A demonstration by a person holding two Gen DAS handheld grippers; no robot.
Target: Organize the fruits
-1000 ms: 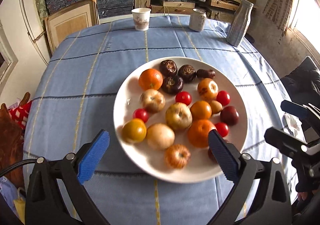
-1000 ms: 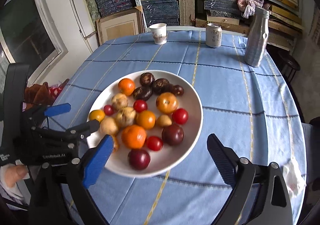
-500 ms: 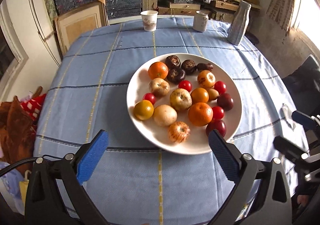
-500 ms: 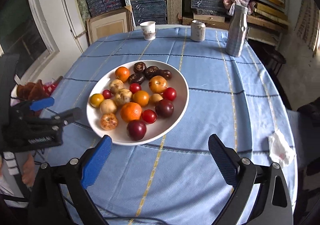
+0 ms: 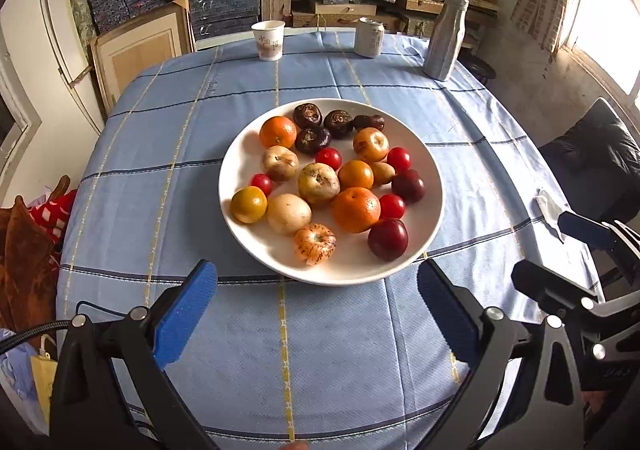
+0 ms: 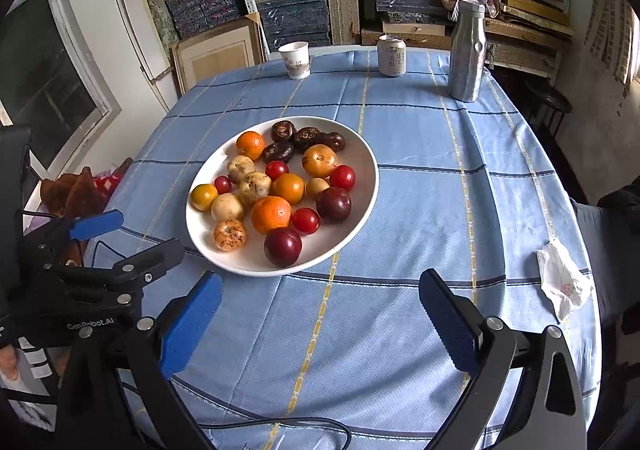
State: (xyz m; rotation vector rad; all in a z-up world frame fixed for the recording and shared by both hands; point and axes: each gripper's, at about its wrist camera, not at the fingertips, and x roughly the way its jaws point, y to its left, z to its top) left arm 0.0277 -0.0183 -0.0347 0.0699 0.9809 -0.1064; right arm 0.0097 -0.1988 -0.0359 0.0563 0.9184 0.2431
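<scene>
A white plate on the blue checked tablecloth holds several fruits: oranges, dark plums, red cherry tomatoes, pale apples and dark wrinkled fruits at the far side. My left gripper is open over the cloth, just short of the plate's near rim. Also open, my right gripper sits nearer the table's front and to the right of the plate. Neither holds anything.
At the table's far edge stand a paper cup, a can and a silver bottle. A crumpled tissue lies at the right edge. Stacked shelves stand behind the table; a dark chair is on the right.
Both grippers have drawn back toward the table's front edge, so the plate looks smaller and farther. Both stay open and empty; the fruits have not moved.
</scene>
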